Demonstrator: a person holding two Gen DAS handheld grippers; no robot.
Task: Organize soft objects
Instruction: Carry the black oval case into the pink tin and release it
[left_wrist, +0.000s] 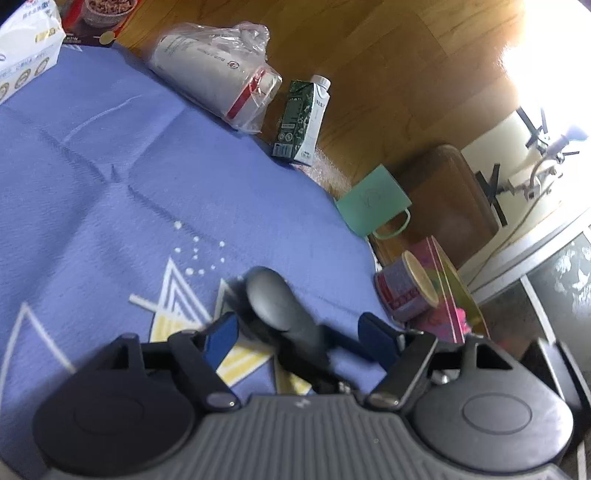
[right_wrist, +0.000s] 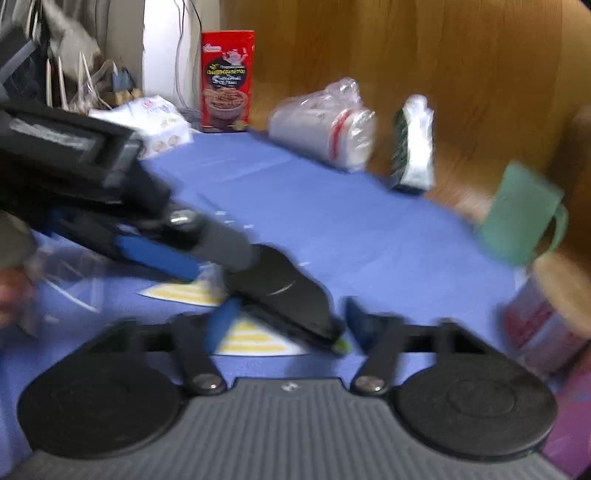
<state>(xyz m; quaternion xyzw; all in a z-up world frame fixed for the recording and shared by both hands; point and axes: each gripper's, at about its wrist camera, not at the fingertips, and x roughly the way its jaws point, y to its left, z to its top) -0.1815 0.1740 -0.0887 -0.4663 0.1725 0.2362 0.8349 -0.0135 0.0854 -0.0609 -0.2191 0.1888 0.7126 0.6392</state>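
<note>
A long dark grey and black object (left_wrist: 273, 306) lies on the blue-violet cloth (left_wrist: 110, 177); what it is I cannot tell. In the left wrist view its rounded end points away, and my left gripper (left_wrist: 299, 332) stands open around it, with gaps beside both blue fingers (left_wrist: 221, 332). In the blurred right wrist view the same object (right_wrist: 288, 295) runs from the left gripper's body (right_wrist: 74, 166) down to my right gripper (right_wrist: 291, 325). The right gripper's pads sit against both sides of the object's narrow end, shut on it.
Along the cloth's far edge stand a plastic-wrapped white roll (left_wrist: 214, 77), a green and white carton (left_wrist: 303, 118), a mint paper bag (left_wrist: 373, 201), a lidded cup (left_wrist: 406, 288), a tissue pack (left_wrist: 26, 48) and a red box (right_wrist: 227, 81). A hand (right_wrist: 11, 291) and clear plastic (right_wrist: 62, 273) show at left.
</note>
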